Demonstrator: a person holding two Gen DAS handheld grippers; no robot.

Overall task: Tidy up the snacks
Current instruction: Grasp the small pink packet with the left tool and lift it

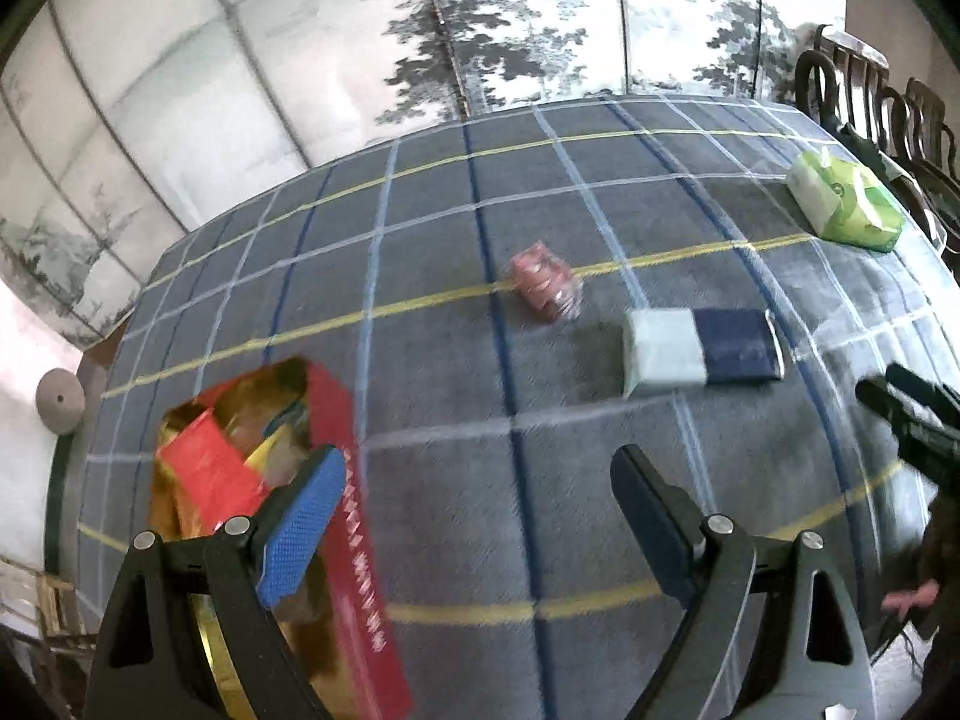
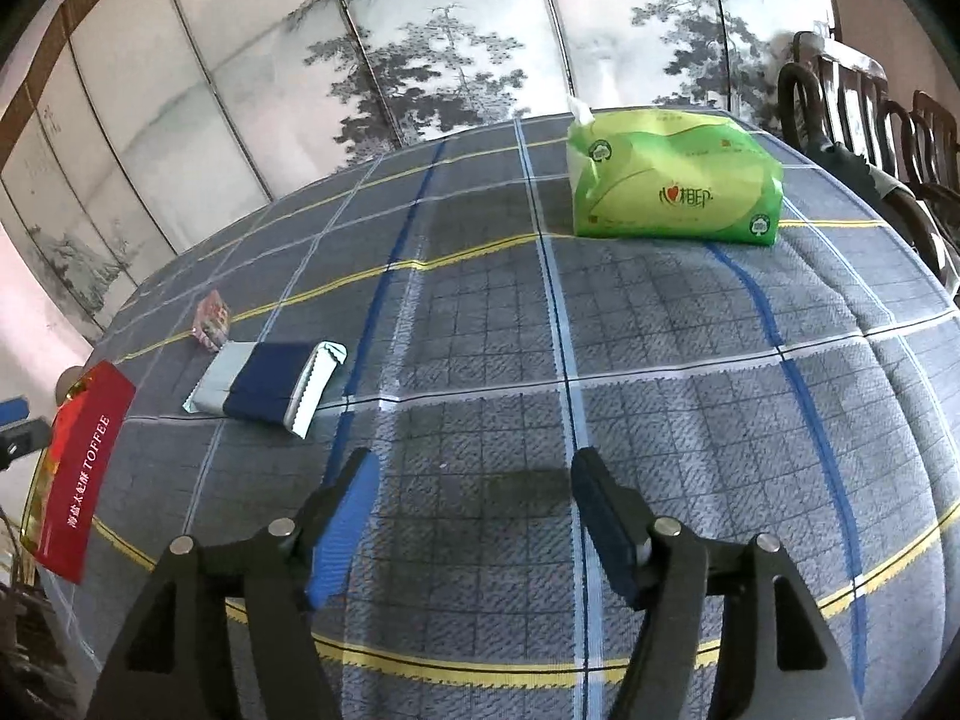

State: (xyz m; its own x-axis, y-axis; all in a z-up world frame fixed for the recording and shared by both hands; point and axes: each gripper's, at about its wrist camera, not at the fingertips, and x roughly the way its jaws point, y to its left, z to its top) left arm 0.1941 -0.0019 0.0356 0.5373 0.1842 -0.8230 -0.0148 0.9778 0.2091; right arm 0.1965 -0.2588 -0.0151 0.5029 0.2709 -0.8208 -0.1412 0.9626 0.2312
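Left gripper gapes wide, empty, the red box's open inside showing beside its left finger; right gripper, parted and empty, sees only that box's lettered side, far left.

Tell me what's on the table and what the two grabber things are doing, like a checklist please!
Surface: plaid tablecloth, grey with blue, white and yellow lines, covers the table.
Job's things: red toffee box, open, wrappers inside; small red snack packet; blue-and-white snack packet, lying flat. Both packets are outside the box.
Clutter: green tissue pack at the far side.
Grippers: left gripper has jaws wide apart, nothing between them, next to the box; right gripper has jaws apart, empty, over bare cloth.
Cables: nothing seen.
Surroundings: painted tree screen behind the table; dark wooden chairs on the right.
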